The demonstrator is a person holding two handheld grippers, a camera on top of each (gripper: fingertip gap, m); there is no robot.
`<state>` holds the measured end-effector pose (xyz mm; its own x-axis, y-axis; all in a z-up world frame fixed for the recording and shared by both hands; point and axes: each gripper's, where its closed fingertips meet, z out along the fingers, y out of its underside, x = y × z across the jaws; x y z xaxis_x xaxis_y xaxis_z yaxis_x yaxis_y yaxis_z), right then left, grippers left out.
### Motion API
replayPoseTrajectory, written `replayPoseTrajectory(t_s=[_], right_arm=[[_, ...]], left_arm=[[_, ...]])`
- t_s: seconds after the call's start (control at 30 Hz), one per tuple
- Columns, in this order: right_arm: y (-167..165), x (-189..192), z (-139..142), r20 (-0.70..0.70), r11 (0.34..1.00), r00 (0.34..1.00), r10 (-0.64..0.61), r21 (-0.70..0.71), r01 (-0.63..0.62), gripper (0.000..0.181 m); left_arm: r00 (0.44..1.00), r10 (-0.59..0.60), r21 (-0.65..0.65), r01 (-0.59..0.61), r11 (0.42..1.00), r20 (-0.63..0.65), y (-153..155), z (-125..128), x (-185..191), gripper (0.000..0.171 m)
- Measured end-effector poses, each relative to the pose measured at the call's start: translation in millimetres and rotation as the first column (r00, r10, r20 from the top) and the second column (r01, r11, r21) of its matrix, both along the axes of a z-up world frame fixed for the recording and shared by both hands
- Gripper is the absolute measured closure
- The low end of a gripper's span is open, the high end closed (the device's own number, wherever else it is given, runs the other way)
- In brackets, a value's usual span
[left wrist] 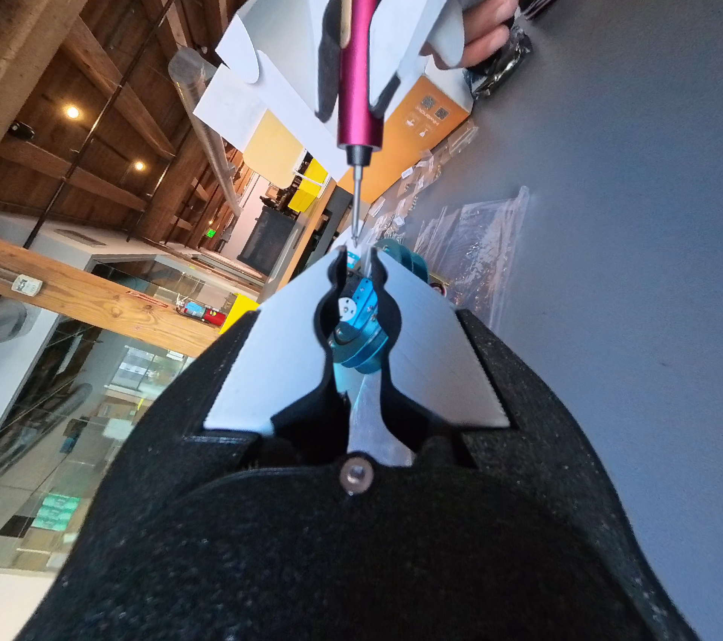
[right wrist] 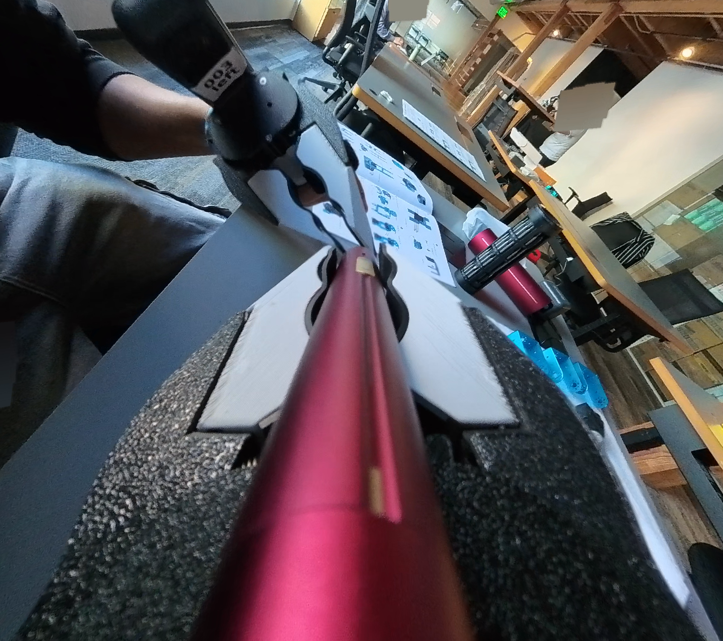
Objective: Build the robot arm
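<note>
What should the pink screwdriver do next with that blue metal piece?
Probably ease the pink screwdriver down a little, straight along its length. Its tip hangs just above the blue metal piece clamped in the left gripper, not clearly touching it, and the right gripper holds the tool lined up with it.

A magenta-red screwdriver (right wrist: 352, 407) with a tan stripe sits between pale grey fingers (right wrist: 442, 360) on speckled black mounts. At one o'clock, a black ribbed handle (right wrist: 504, 250) crosses a red cylinder (right wrist: 516, 280); at three o'clock, translucent blue parts (right wrist: 563, 368). A metallic teal bracket (left wrist: 362, 325) is against the dark grey table (left wrist: 606, 231).
</note>
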<state>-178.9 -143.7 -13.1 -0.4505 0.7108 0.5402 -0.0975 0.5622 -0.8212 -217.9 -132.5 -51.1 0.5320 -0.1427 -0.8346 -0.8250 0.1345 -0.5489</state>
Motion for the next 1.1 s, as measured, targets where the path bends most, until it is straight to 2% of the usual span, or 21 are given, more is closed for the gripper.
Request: replayPoseTrajectory(t_s=[0.27, 0.4, 0.47, 0.53, 0.6, 0.7, 0.77, 0.9, 1.1], right_arm=[[3, -3, -4, -0.007, 0.998, 0.999, -0.036, 0.043, 0.036, 0.16], [13, -13, -19, -0.07, 0.968, 0.987, -0.143, 0.198, 0.154, 0.159], [18, -21, -33, -0.136, 0.908, 0.968, -0.21, 0.341, 0.245, 0.159], [23, -29, -48, -0.23, 0.798, 0.936, -0.267, 0.492, 0.348, 0.16], [21, -37, -64, -0.278, 0.697, 0.917, -0.287, 0.596, 0.399, 0.16], [21, -47, -78, -0.317, 0.587, 0.895, -0.313, 0.676, 0.445, 0.159], [26, -53, -78, -0.349, 0.53, 0.87, -0.347, 0.693, 0.489, 0.16], [37, -60, -77, -0.369, 0.464, 0.842, -0.393, 0.712, 0.528, 0.16], [31, -66, -78, -0.391, 0.451, 0.842, -0.372, 0.717, 0.532, 0.159]], left_arm=[[0.999, 0.037, -0.026, -0.037, 0.999, 0.012, 6, -6, -10, 0.153], [0.984, 0.125, -0.11, -0.112, 0.988, 0.127, 12, -22, -39, 0.151], [0.953, 0.184, -0.173, -0.145, 0.974, 0.239, 17, -29, -58, 0.145], [0.907, 0.237, -0.221, -0.167, 0.961, 0.349, 20, -31, -75, 0.144], [0.841, 0.274, -0.284, -0.151, 0.947, 0.467, 20, -31, -84, 0.137], [0.724, 0.252, -0.354, -0.012, 0.935, 0.642, 17, -31, -74, 0.137], [0.679, 0.213, -0.35, 0.068, 0.934, 0.702, 11, -29, -61, 0.138], [0.652, 0.16, -0.361, 0.186, 0.914, 0.741, -1, -27, -33, 0.138], [0.601, 0.14, -0.36, 0.262, 0.895, 0.787, -5, -35, -21, 0.139]])
